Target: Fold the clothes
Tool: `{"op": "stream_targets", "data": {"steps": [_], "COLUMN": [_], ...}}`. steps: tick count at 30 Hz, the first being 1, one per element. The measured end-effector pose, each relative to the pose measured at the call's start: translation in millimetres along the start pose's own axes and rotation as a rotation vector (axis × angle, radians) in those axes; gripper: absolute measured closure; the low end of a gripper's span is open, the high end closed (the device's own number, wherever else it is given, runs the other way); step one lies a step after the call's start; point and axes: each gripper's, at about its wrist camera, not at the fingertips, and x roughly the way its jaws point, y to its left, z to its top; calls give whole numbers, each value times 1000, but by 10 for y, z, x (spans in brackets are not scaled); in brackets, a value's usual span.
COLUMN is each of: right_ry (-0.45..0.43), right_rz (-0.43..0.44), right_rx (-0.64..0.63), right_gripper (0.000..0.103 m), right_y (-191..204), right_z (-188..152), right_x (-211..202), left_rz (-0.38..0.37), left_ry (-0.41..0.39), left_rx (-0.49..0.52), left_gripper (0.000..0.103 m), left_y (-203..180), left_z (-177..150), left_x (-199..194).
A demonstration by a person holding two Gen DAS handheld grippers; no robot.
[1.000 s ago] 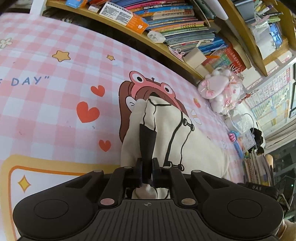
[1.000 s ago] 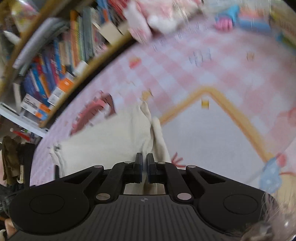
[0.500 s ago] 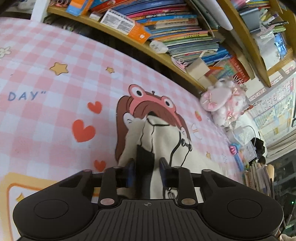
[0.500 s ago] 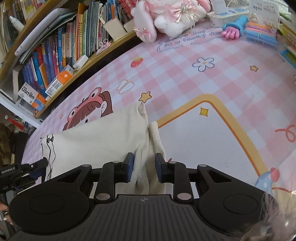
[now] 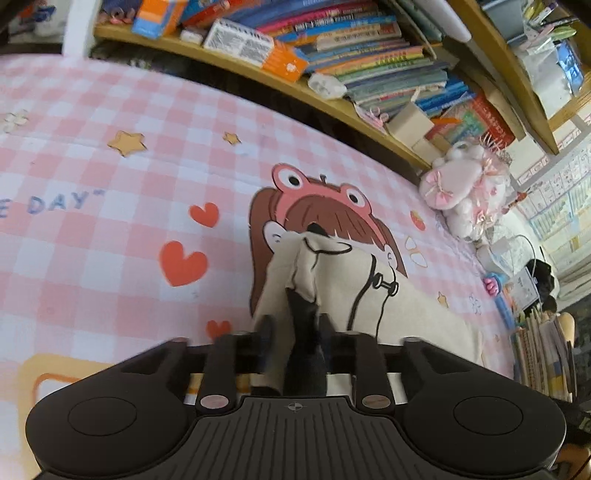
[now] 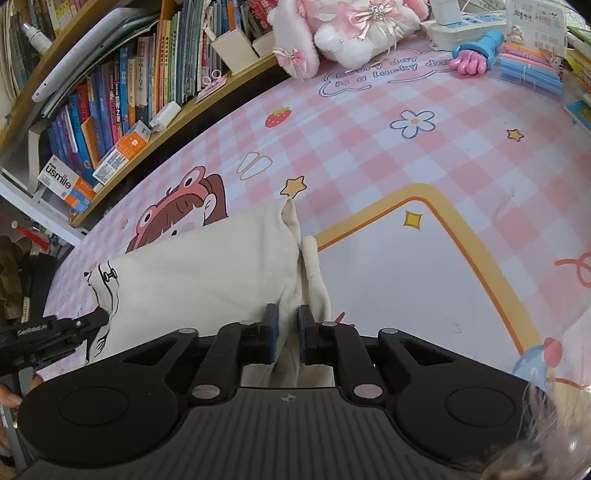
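Observation:
A cream garment with black line print (image 5: 413, 317) lies folded on the pink checked cloth (image 5: 110, 236). In the left wrist view my left gripper (image 5: 294, 332) has its jaws apart, with a bunched cream and black corner of the garment lying loose between them. In the right wrist view the same garment (image 6: 207, 266) spreads to the left, and my right gripper (image 6: 287, 328) stands open around its bunched right corner. The left gripper (image 6: 51, 332) shows at the garment's far left end.
A wooden shelf of books (image 5: 354, 55) runs along the back edge. A pink and white plush toy (image 6: 343, 33) sits at the back right, with a power strip (image 6: 465, 26) and stacked pens (image 6: 532, 70) beside it. A yellow-bordered white panel (image 6: 424, 295) lies right of the garment.
Both grippers have opened from shut on the garment's corners. The garment has dropped flat onto the cloth and the grippers have drawn back a little.

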Motion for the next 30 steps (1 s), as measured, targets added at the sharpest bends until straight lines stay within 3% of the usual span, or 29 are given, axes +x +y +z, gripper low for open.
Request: {"op": "stream_targets", "data": {"steps": [2,3,4,12,19,21,23,25,28,30], "right_ry": [-29,-44,-54,5,32,15,-3,-21,-47,-65], "right_rz": [-18,-29,-37,2,54,49,44,39,32,27], "right_rx": [23,35,47,131,90,36,-18,-72,-153,-206], "right_gripper": [63,49,45,44,59,69,80,85,93,94], "right_y": [-27,-45,-69,-244,-160,-89,-18,52,159,230], "right_z": [19,28,37,31,-1,-14,-28,-41,-61,-74], "right_x": [-94,-141,-184,-147,-106,-126,-146,-166,-196,-217], "left_rz": [-4,-8,-9,-21,-23,-8,17,32,49,66], "left_ry": [-20,-24,-19,19,44,44,41,18,-16,-28], "left_rx": [26,36,34,15,6,7,-9,-32,-8,61], "left_gripper": [40,36,35,35,38,47,69,82,88,88], "left_y": [-9,-12,-14,-30,-65,-87,-91,-96,-216,-367], "left_z": [-39,-57,-64,-122,-169,-176,-186,-210,-281,-353], "left_x": [-101,-130,-115,-3,89,95,76,13,-109,-177]}}
